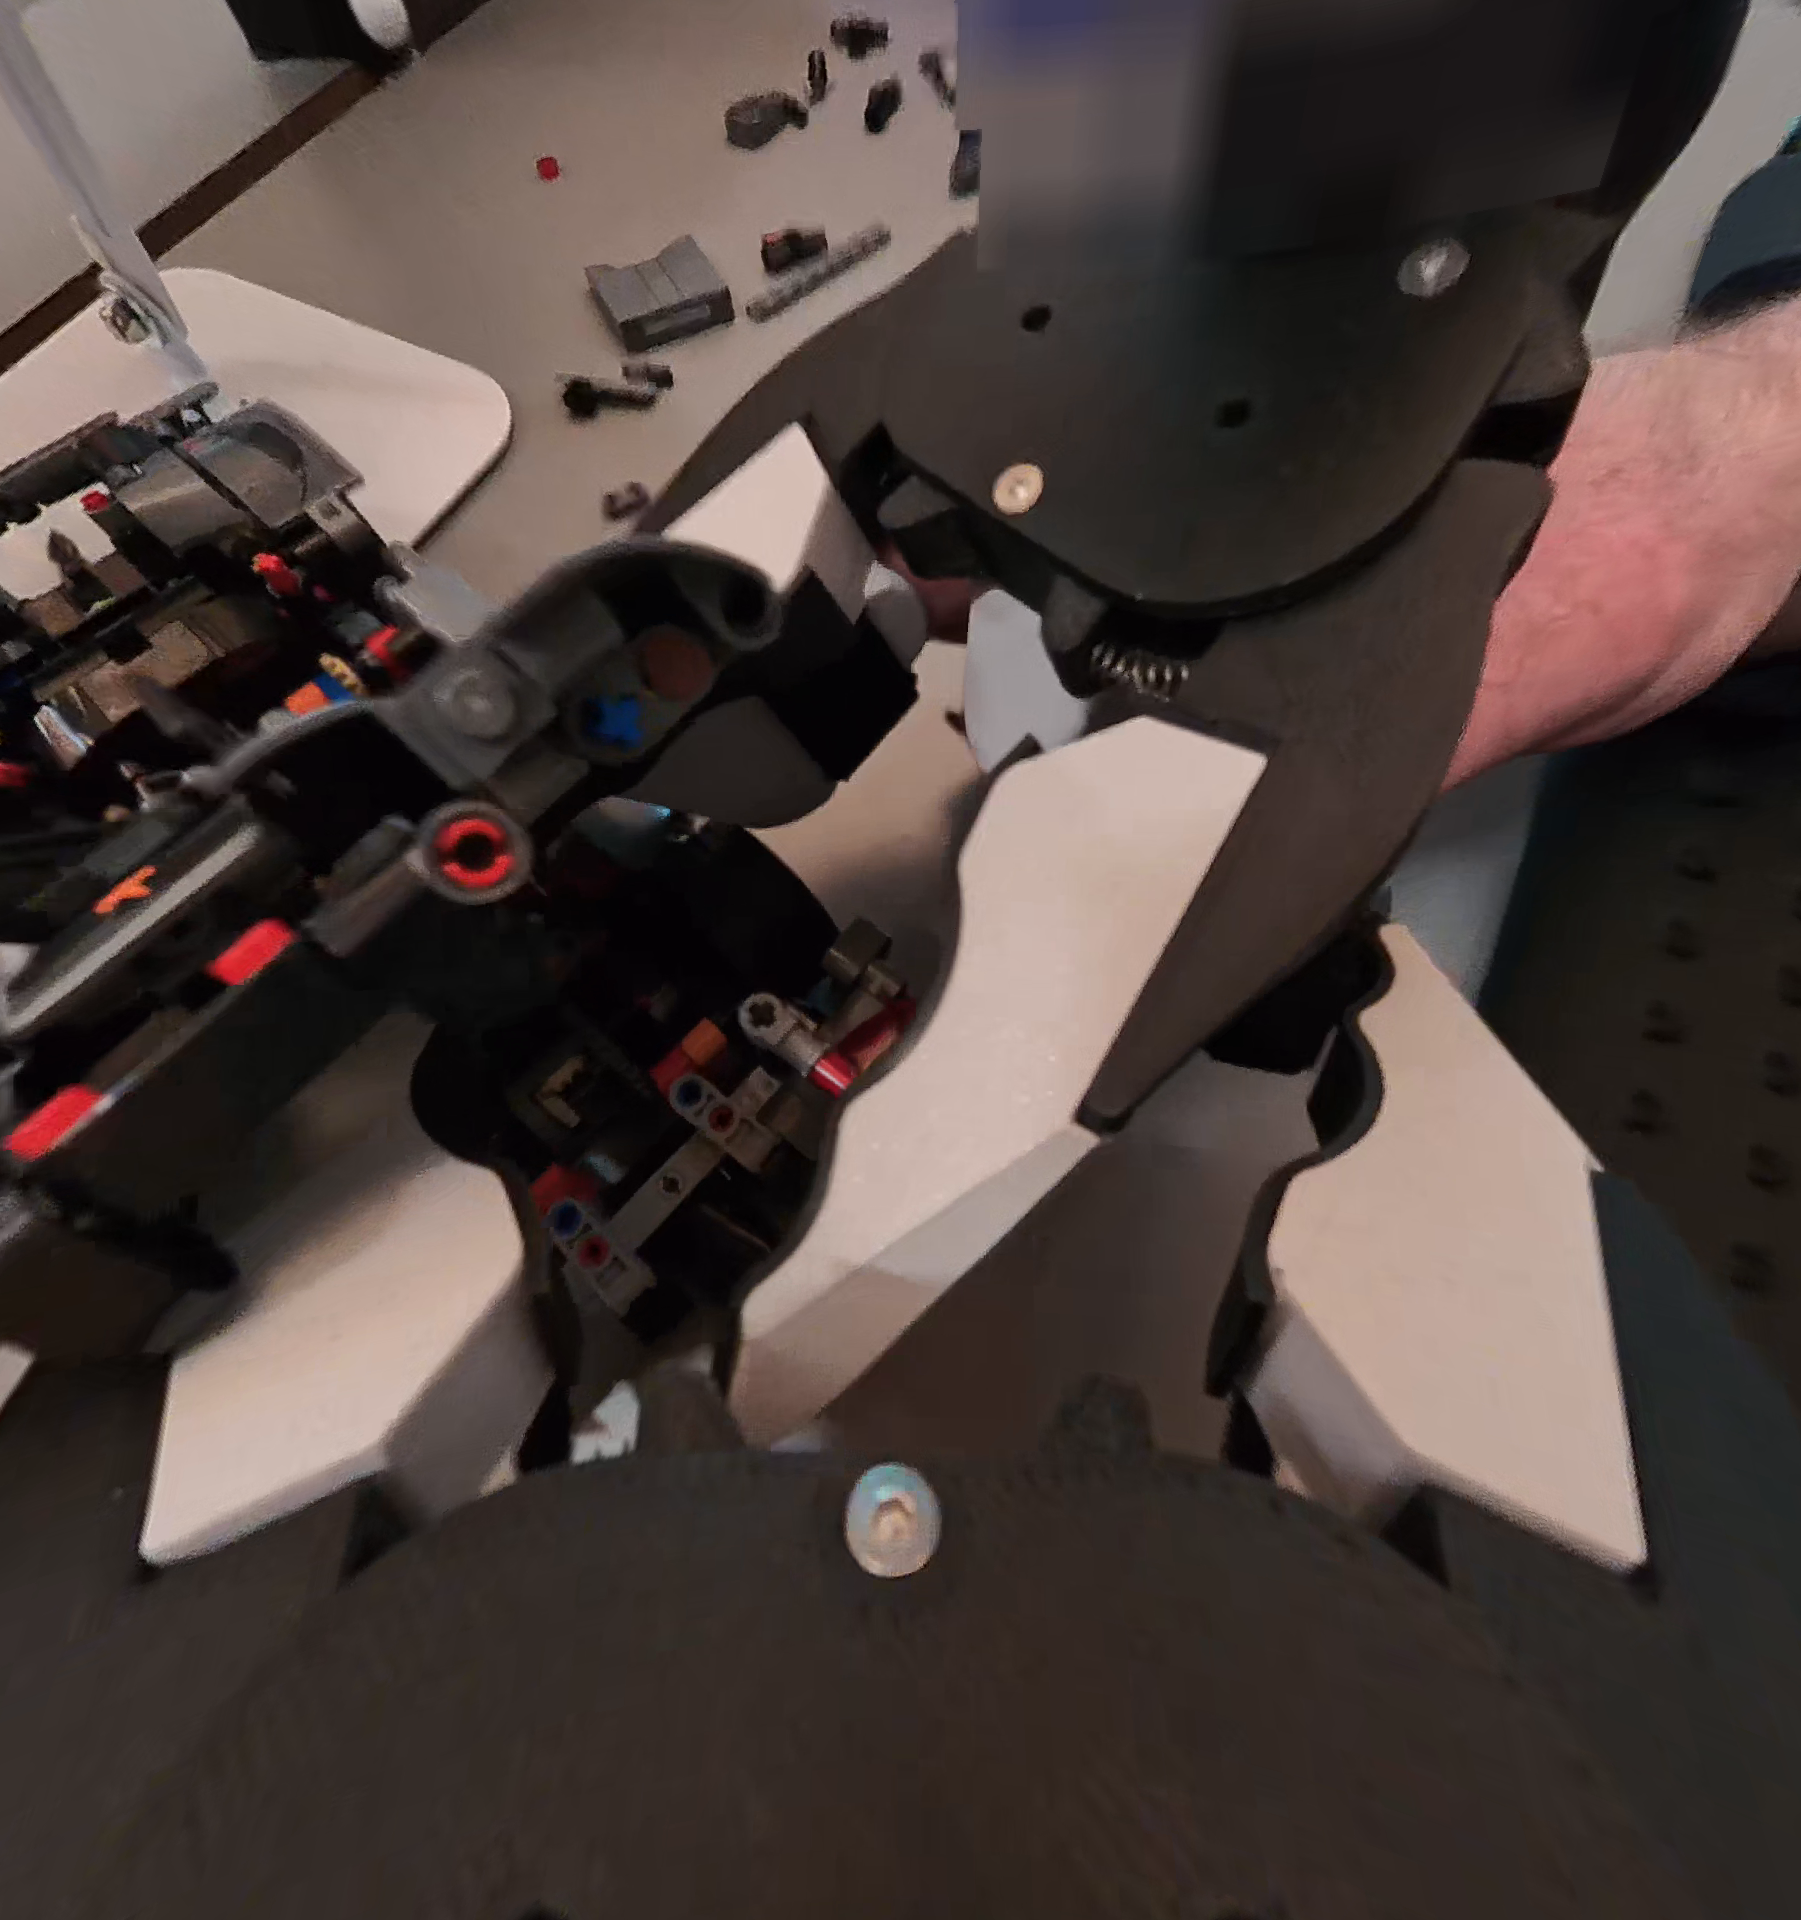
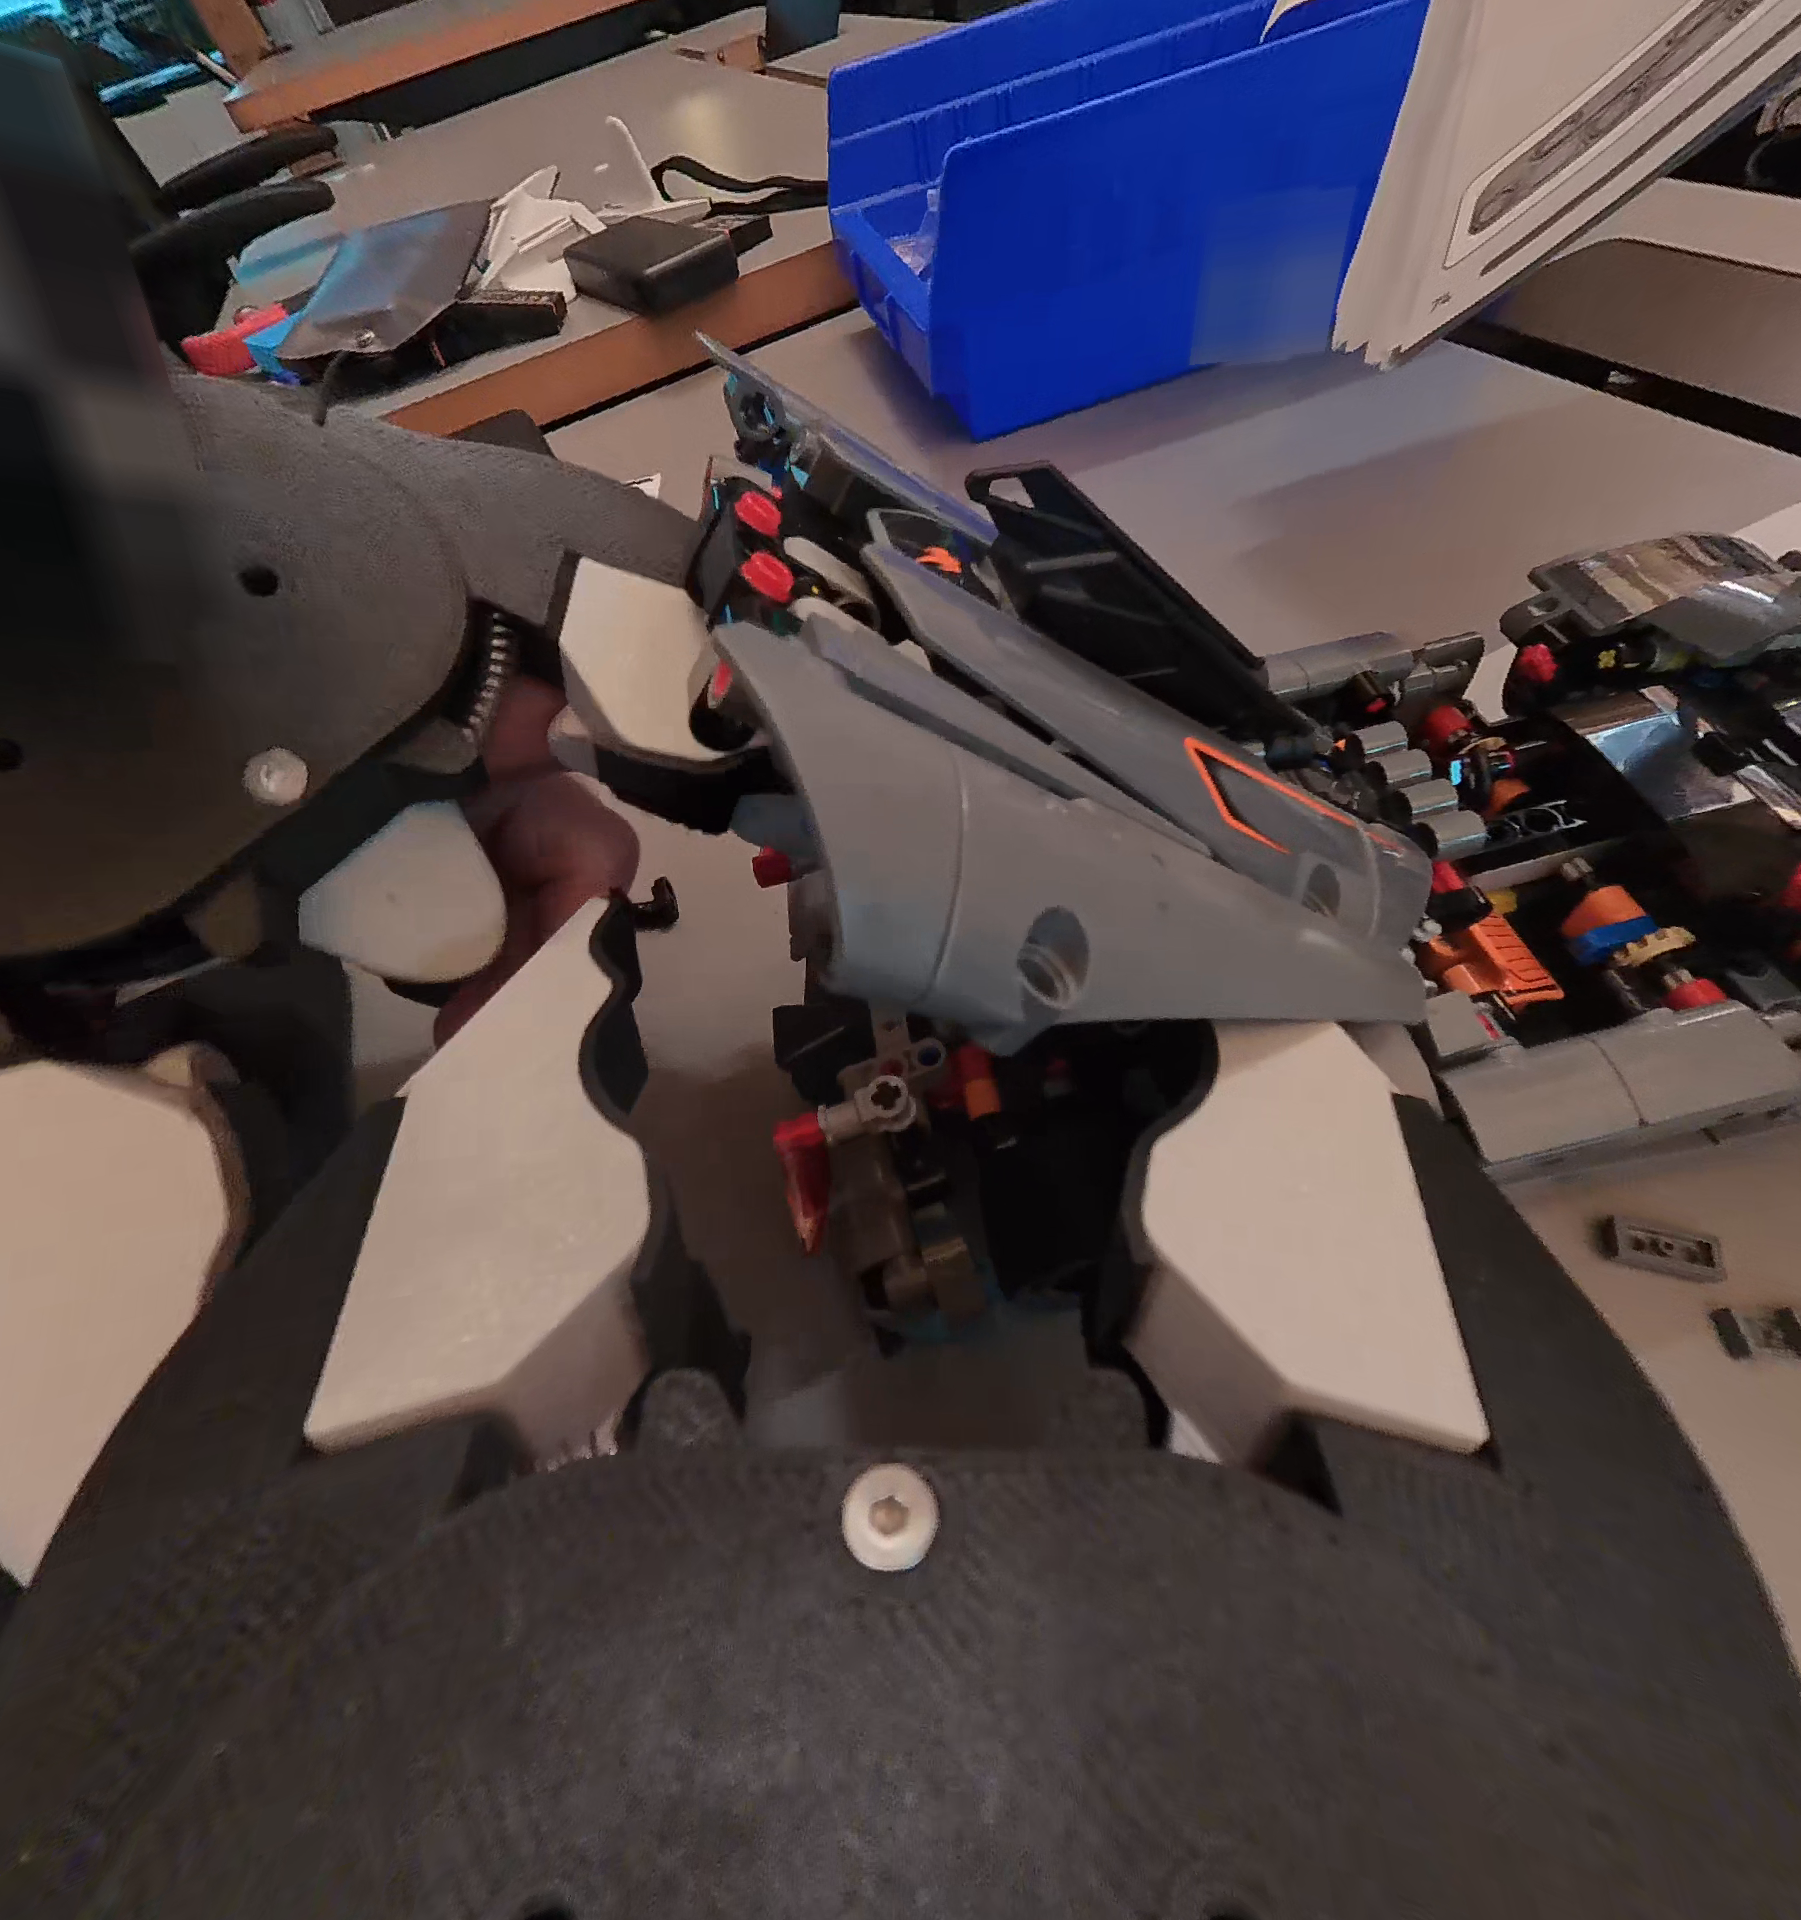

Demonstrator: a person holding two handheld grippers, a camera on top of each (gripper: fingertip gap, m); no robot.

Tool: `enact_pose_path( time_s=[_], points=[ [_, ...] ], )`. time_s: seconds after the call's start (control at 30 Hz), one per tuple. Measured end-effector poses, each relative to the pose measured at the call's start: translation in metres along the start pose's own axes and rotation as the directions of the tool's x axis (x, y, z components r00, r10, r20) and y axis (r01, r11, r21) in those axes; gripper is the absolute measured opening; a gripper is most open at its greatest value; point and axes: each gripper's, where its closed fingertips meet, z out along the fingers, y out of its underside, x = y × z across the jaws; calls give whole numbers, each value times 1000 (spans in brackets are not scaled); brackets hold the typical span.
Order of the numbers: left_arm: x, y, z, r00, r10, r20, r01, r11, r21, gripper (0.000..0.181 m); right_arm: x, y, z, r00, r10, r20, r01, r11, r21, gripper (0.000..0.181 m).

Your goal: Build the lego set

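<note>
Between my right gripper (image 2: pixel 901 1132) jaws I have the rear block of the lego car section (image 2: pixel 1031 831), its grey panel rising just beyond them, though I cannot tell whether those jaws pinch it or only bracket it; my left gripper (image 2: pixel 657 665) jaws are pinching the section's red-pinned end. Past the right jaws the main lego chassis (image 2: pixel 1644 831) lies on the table (image 2: pixel 1395 499), loose dark pieces (image 1: pixel 667 291) scattered farther off.

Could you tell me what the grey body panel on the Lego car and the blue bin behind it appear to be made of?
The grey body panel looks like moulded plastic with a smooth satin finish: clean edges and soft highlights. The blue bin seems to be glossy rigid plastic, judging by its uniform colour and sheen.
</note>
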Motion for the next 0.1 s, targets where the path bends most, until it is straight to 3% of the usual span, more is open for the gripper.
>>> enact_pose_path(
  time_s=[0.03, 0.1],
  points=[
    [-2, 6, 1, 999, 26, 28, -25, 998, -51, 157, 0, 0, 0, 1000, -2, -2, 2, 1000, 0, 100],
    [-16, 10, 3, 992, 49, 118, -40, 996, -79, 157, 0, -1, 0, 1000, 1, -4, -1, 1000, 2, 99]
  ],
)
